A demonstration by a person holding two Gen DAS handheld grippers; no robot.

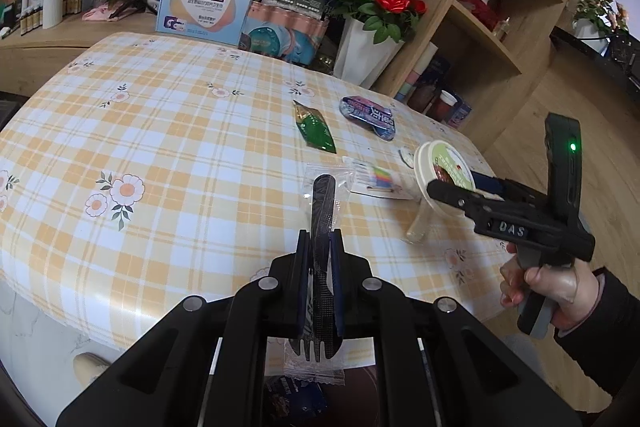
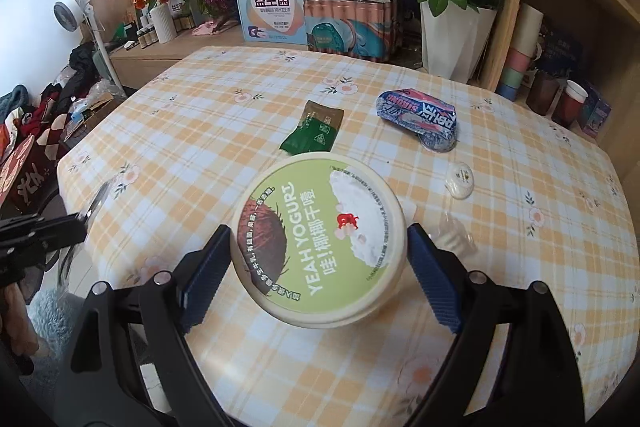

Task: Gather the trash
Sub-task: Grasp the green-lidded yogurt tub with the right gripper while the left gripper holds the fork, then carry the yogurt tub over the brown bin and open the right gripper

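Worktop [image 2: 500, 163]: a yellow-and-white checked cloth with flower prints is spread over it; trash is scattered on the far half.
Yogurt tub [image 2: 320, 239]: a round cream tub with a green lid is seen between the pads of the right tool [image 2: 318, 277]; both blue pads appear pressed against its rim, and it is seen lifted off the cloth in the left wrist view.
Left tool [image 1: 319, 259]: its jaws are clamped on a wrapped black plastic fork [image 1: 322, 211], held upright in its clear sleeve.
Blue wrapper [image 2: 420, 117]: a crumpled blue-and-pink packet is lying beyond the tub, to the right.
Green sachet [image 2: 314, 133]: it is laid flat just left of the blue wrapper.
White disc [image 2: 460, 179]: a small round piece is seen near the tub's right side.
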